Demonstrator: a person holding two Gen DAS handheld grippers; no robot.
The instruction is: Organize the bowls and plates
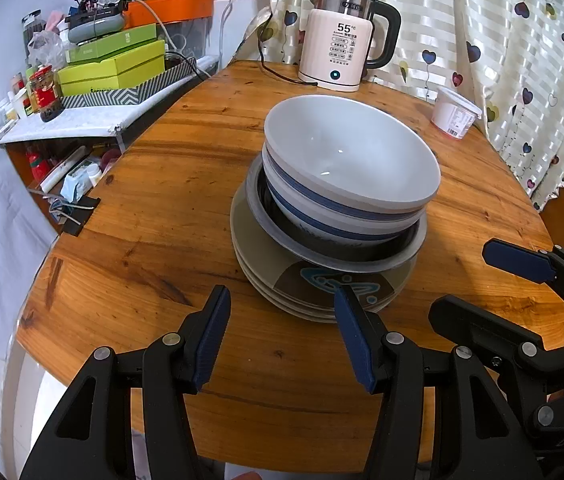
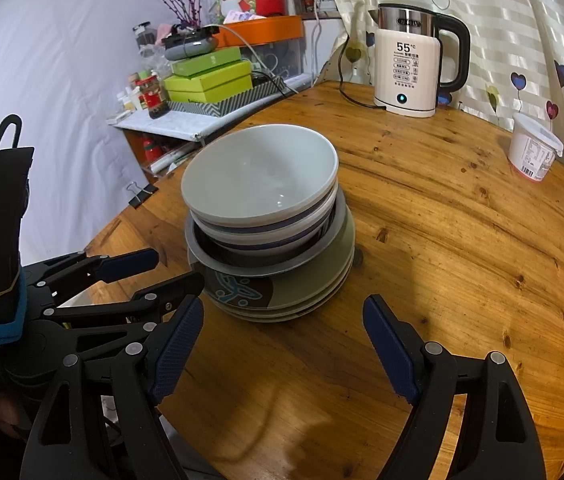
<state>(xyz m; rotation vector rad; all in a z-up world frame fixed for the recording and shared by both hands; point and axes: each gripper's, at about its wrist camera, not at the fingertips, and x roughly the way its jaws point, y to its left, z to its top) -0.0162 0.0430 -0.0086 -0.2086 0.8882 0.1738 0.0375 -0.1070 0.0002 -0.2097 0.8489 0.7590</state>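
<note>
Both claws, left (image 1: 282, 334) and right (image 2: 282, 344), open, angled down before stacked dishes (image 1: 342, 208)

bowls (image 1: 352, 156): white, blue-banded, nested upright in grey dish | plates (image 1: 282, 284): olive stack beneath; mid-table

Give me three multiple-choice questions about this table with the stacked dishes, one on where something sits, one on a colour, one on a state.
1. Where does the electric kettle stand?
A. far side of the table, by the curtain
B. on the stack of plates
C. on the floor

2. What colour are the bands on the bowls under the top white bowl?
A. red
B. blue
C. green

3. How are the left gripper and right gripper?
A. both open, holding nothing
B. both clamped on a plate
C. one holds a bowl

Answers: 1 A, it stands before the curtain; 2 B, blue stripes show; 3 A, only bare table between the fingers.
</note>
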